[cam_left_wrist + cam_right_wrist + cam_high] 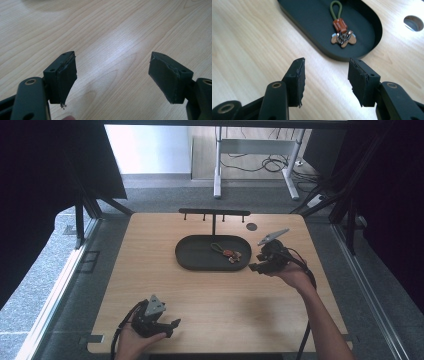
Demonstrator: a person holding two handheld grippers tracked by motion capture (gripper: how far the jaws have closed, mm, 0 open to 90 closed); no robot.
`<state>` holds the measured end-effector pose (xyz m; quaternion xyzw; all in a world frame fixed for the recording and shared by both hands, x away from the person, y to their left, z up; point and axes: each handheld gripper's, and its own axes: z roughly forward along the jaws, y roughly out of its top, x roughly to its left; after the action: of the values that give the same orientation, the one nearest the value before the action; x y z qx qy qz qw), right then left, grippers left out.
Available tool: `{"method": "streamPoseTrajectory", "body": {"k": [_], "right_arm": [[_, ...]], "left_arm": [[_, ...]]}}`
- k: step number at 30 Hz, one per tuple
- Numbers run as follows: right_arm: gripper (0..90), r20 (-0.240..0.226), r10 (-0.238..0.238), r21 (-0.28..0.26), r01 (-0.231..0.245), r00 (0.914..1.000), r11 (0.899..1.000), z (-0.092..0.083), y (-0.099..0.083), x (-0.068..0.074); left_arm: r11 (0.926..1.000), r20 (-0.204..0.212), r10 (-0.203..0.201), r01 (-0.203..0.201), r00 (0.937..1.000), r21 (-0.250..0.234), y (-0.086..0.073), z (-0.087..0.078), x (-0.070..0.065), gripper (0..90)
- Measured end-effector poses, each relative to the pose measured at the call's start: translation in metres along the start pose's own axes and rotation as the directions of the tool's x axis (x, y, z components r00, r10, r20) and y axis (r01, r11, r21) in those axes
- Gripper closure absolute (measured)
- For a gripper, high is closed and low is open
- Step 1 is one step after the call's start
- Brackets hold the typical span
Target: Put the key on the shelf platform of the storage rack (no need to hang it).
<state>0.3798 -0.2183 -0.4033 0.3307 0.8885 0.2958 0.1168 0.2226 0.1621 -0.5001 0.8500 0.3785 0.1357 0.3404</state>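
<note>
No readable text, labels or numbers anywhere.

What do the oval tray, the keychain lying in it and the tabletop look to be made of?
Oval tray: probably matte black plastic or coated metal, with an even, dull surface and no shine.
Keychain: an olive loop that looks like cord, an orange-brown tag that may be leather, and small glinting metal parts.
Tabletop: light wood or wood-look laminate, with visible grain and a soft sheen.
</note>
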Motion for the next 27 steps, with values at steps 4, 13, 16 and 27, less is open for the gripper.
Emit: {"method": "streamPoseTrajectory", "body": {"k": [4, 13, 16, 27], "right_arm": [[47.6, -0.005, 0.016, -0.019, -0.017, 0.9999, 1.0, -0.006, -0.021, 0.001], [46.0, -0.002, 0.039, -0.038, -0.039, 0.9992, 0.999, -0.014, -0.064, 0.006], [45.4, 0.016, 0.049, -0.049, -0.048, 0.9986, 0.998, -0.012, -0.08, 0.01], [45.3, 0.006, 0.074, -0.091, -0.074, 0.9972, 0.993, 0.006, -0.113, 0.026]], "left_arm": [[1.0, 0.001, 0.005, -0.005, 1.0, 0.009, 0.0, 0.002, -0.001, 23.1], [0.9999, -0.008, 0.004, -0.004, 1.0, 0.013, -0.001, 0.003, 0.0, 23.0], [0.9999, -0.013, 0.005, -0.005, 0.9999, 0.016, -0.001, 0.003, 0.0, 23.0], [0.9997, -0.009, 0.009, -0.009, 0.9999, 0.024, -0.001, 0.006, -0.001, 23.0]]}}
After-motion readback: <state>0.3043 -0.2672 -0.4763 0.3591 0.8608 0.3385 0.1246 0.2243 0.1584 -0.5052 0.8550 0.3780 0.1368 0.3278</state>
